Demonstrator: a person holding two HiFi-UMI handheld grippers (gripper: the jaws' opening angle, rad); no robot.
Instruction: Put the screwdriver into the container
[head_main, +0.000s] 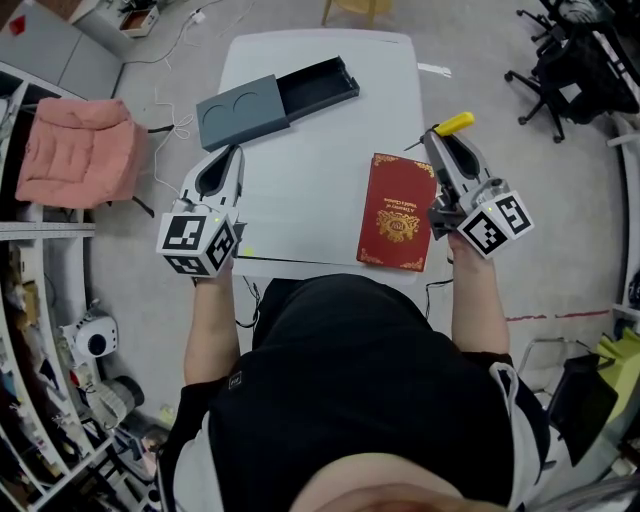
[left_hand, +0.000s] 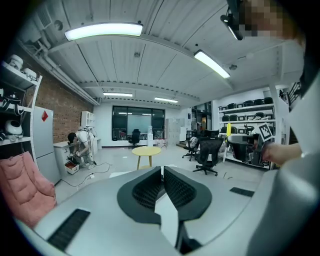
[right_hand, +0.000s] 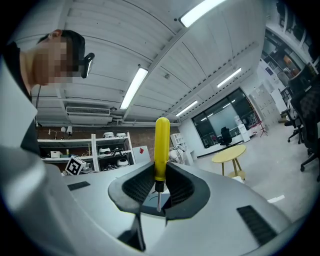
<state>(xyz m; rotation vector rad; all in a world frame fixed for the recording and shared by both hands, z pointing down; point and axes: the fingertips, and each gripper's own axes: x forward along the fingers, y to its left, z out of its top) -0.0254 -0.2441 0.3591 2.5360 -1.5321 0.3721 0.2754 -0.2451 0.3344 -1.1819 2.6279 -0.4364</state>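
Right gripper (head_main: 437, 136) has the screwdriver (right_hand: 161, 150) pinched at the base of its yellow handle, jaws tight on it, right of centre by the table (head_main: 320, 180) edge, just up-frame of the red book (head_main: 398, 212). Left gripper (head_main: 232, 156) sits centre left, jaws together, empty. Container (head_main: 318, 88) lies upper centre, tray slid open. Looks like the carry step: next move calls for a swing left and up-frame, lining the screwdriver over the open tray before letting go
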